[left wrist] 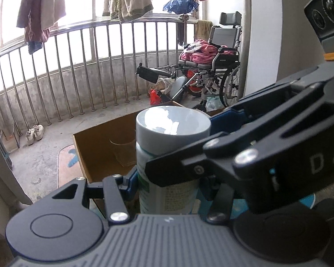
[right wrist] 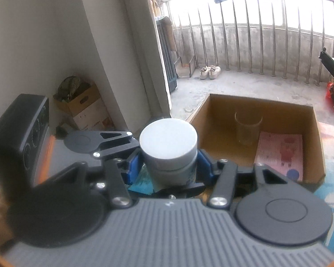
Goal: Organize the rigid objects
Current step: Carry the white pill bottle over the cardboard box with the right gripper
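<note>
A white bottle with a wide white cap [left wrist: 173, 122] and a green-printed label stands upright, lifted off the surface. My left gripper [left wrist: 167, 187] is shut on its body, one blue pad on each side. In the right wrist view the same bottle [right wrist: 168, 142] sits between the blue pads of my right gripper [right wrist: 169, 164], which is also shut on it. The right gripper's black linkage [left wrist: 267, 133] crosses in from the right. Beyond the bottle lies an open cardboard box [right wrist: 256, 101] holding a clear glass [right wrist: 248, 129] and a pink booklet [right wrist: 280, 153].
A steel balcony railing [left wrist: 89, 66] runs behind the box. A wheelchair [left wrist: 222, 66] piled with pink cloth stands at the right, and white shoes [right wrist: 210, 71] lie by the railing. A second cardboard box [right wrist: 82, 106] sits by the wall. A blue patterned mat [right wrist: 331, 178] lies under the open box.
</note>
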